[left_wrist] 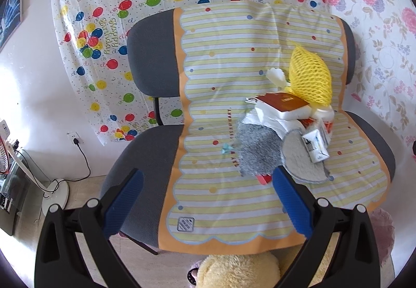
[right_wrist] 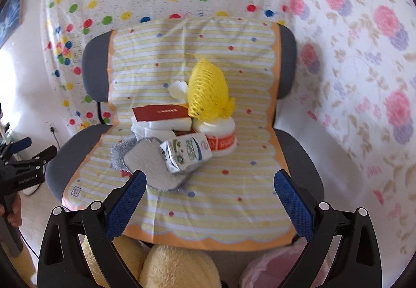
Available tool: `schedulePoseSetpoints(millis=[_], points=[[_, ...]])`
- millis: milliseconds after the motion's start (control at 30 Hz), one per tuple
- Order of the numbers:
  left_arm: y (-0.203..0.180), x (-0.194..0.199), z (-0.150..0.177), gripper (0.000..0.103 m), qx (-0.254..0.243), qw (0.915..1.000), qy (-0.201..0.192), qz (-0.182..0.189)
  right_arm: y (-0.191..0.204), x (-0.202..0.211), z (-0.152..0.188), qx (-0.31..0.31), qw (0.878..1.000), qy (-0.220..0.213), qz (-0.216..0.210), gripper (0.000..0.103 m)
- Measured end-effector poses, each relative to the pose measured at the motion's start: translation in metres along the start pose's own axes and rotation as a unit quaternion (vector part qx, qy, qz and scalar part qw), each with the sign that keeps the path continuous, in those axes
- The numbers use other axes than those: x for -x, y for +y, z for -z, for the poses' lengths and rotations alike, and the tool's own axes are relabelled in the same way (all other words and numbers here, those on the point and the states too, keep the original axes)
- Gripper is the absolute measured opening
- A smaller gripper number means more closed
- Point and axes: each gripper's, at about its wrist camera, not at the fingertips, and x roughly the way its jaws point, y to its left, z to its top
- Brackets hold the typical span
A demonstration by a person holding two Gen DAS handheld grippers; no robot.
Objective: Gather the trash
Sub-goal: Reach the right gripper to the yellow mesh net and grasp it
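A pile of trash lies on a striped yellow cloth (right_wrist: pixel 221 199) draped over a grey chair (right_wrist: pixel 304 155). In the pile are a yellow foam net (right_wrist: pixel 209 89), a red-topped white box (right_wrist: pixel 161 114), a white tub with an orange label (right_wrist: pixel 221 136), a crushed milk carton (right_wrist: pixel 186 154) and a grey fuzzy pad (right_wrist: pixel 150 167). The same net (left_wrist: pixel 310 75), box (left_wrist: pixel 282 105), carton (left_wrist: pixel 317 144) and pad (left_wrist: pixel 260 151) show in the left wrist view. My left gripper (left_wrist: pixel 208 186) is open, hovering before the seat, left of the pile. My right gripper (right_wrist: pixel 209 188) is open, just short of the pad and carton.
A balloon-print sheet (left_wrist: pixel 130 2) and a floral sheet (right_wrist: pixel 364 80) hang behind the chair. A fan stand (left_wrist: pixel 56 190) and a cable stand on the floor at the left. A yellow plush toy (right_wrist: pixel 179 267) and a pink one (right_wrist: pixel 273 269) lie below the seat's front edge.
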Motion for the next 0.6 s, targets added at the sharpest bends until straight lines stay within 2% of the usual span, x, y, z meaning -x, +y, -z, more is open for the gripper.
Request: schedulePoseSetpoints(millis=[167,233,433,600], points=[[0.005,-0.024,-0.019,0.096,0.017,0.9998,-0.007,-0.007,0.002,-0.030,-0.026,0.037,0.998,-0.044,-0.033,0.097],[0.004,-0.036,-0.027,0.096,0.018,0.9996,-0.015,-0.012,0.003,-0.047,-0.037,0.038,0.997,-0.057,-0.025,0.097],[-0.002,-0.080,-0.048,0.096,0.031,0.9995,-0.006,-0.003,-0.003,-0.116,-0.073,0.015,0.999,-0.021,-0.046,0.096],[-0.008,-0.112,-0.057,0.096,0.037,0.9990,0.011,0.023,0.000,-0.177,-0.103,0.011,0.999,-0.019,-0.045,0.092]])
